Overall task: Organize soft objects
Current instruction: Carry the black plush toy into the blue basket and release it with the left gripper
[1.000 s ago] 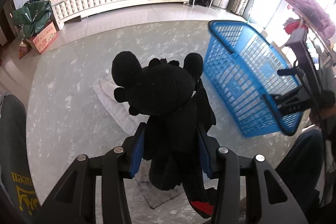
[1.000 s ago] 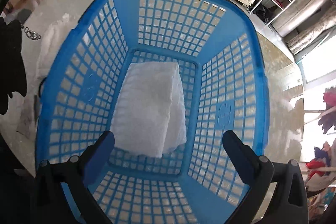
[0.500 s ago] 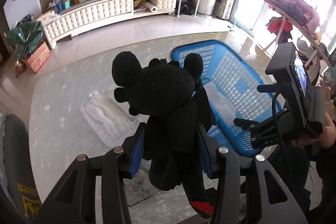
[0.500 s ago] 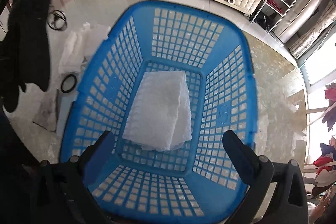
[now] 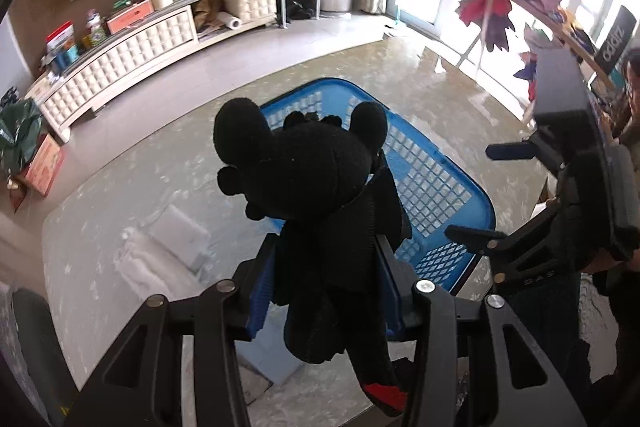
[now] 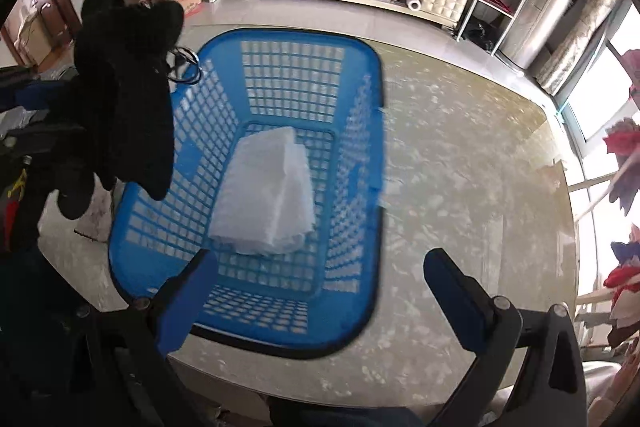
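While the black plush toy [image 5: 316, 211] hangs clamped between the blue pads of the left gripper [image 5: 324, 287], the scene behind it has slid: a second ago the blue basket [image 5: 436, 187] stood off to the right of the left wrist view, well clear of the toy, and now it lies directly behind the toy's head at centre frame. In the right wrist view the toy [image 6: 120, 99] has come in from the far left edge and now overlaps the basket's left rim [image 6: 188, 115]. The grip on the toy's body looks unchanged. The right gripper [image 6: 320, 287] has its jaws wide apart with nothing between them, and the basket beneath it has shrunk in frame, which reads as that hand pulling back and up. A folded white cloth [image 6: 268, 191] already lies on the basket floor; another white folded cloth [image 5: 160, 251] remains on the marble table [image 5: 100, 211] at lower left. My reading: the toy is nearly over the basket, and a release should follow soon.
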